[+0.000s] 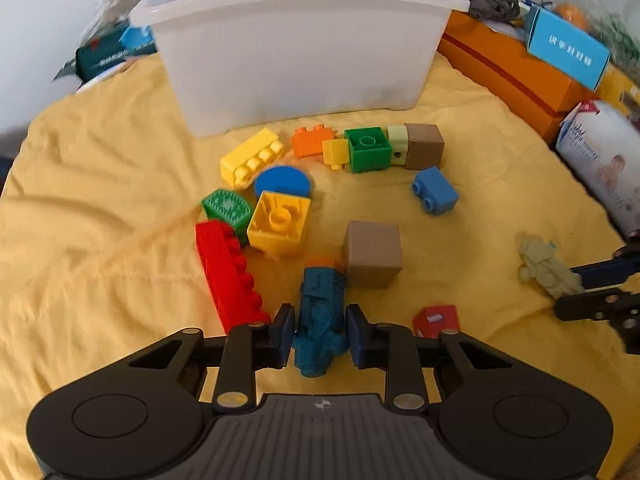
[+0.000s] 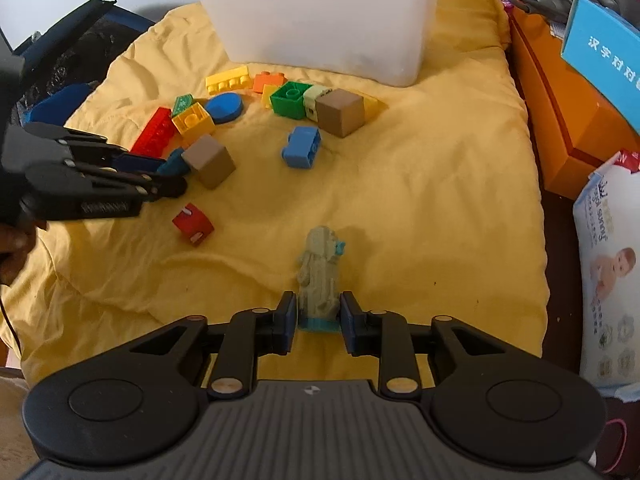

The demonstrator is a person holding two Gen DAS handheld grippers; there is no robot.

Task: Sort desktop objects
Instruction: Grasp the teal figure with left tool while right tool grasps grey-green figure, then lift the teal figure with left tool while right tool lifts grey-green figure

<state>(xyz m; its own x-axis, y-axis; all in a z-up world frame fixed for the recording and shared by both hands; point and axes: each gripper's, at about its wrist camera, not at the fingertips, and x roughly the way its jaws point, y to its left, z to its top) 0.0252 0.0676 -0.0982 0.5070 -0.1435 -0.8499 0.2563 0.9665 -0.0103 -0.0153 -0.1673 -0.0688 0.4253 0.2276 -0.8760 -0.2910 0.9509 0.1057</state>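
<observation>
In the left wrist view, the left gripper [image 1: 319, 330] has its jaws drawn in on either side of a teal toy figure [image 1: 320, 316], the pads at or just off its flanks; whether they truly press I cannot tell. The figure's long axis runs from 6 to 12 o'clock, straight out along the fingers, so the grip is across its narrow width. A brown cube [image 1: 373, 254] sits just beside its far end at 1 o'clock and a long red brick [image 1: 228, 276] lies at 10 o'clock. The white bin [image 1: 296, 48] stands at 12 o'clock, well apart across the yellow cloth [image 1: 100, 240]. In the right wrist view, the right gripper [image 2: 319, 322] straddles a pale green toy figure [image 2: 320, 276], jaws narrowly apart, with a sliver of gap on the right pad. This figure also points toward 12 o'clock, with the bin at 12 o'clock beyond it. Each hand is nearest its own figure.
</observation>
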